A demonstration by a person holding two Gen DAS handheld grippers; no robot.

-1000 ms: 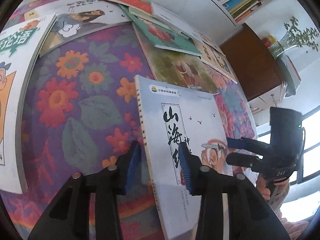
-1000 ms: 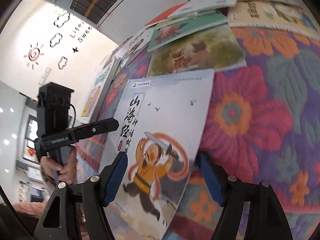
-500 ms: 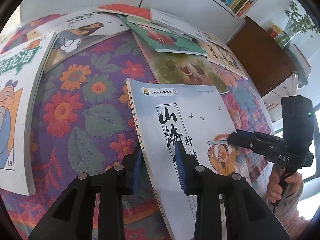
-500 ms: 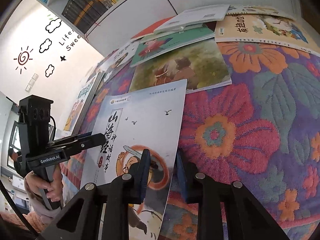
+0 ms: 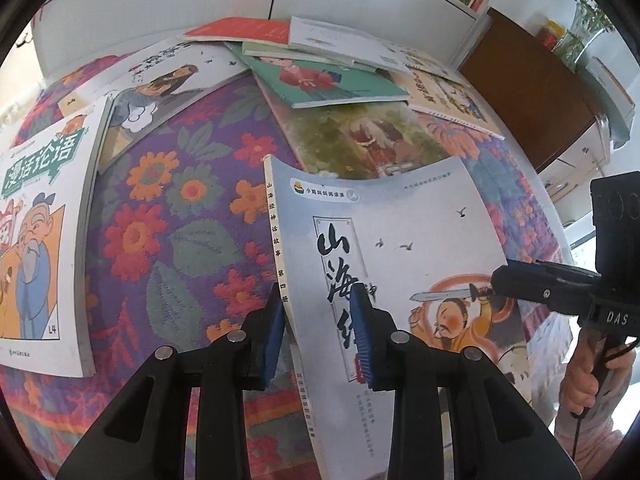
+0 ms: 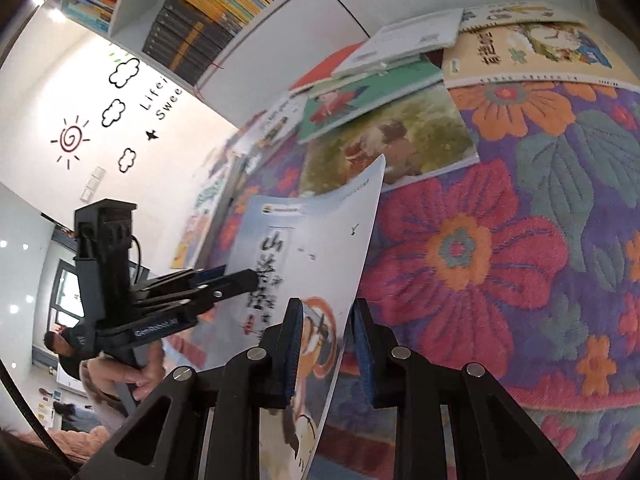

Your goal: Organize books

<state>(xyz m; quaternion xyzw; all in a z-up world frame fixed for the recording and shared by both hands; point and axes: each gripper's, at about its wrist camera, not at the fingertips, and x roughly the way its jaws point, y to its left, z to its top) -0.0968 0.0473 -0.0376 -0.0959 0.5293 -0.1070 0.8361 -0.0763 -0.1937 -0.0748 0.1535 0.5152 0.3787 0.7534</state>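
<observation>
Pale blue picture book (image 5: 400, 240), warrior on cover, lifted clear of the floral cloth (image 5: 168, 216) and bowed between two tools. Left gripper (image 5: 318, 334): blue pads clamped on the spine edge. Right gripper (image 6: 325, 350): jaws have just been closing, now pinching the opposite page edge. Left wrist view alone shows the spine lettering, a white comic book (image 5: 44, 232) at far left and a brown cabinet (image 5: 532, 92) with a vase of greenery (image 5: 580, 24). Right wrist view alone shows shelved books (image 6: 224, 4) and sun-and-cloud wall decals (image 6: 100, 120). Behind the held book: green-cover book (image 5: 332, 80) overlapping a forest-scene book (image 5: 368, 140), red and white books further back. The raised cover hides part of the forest-scene book.
</observation>
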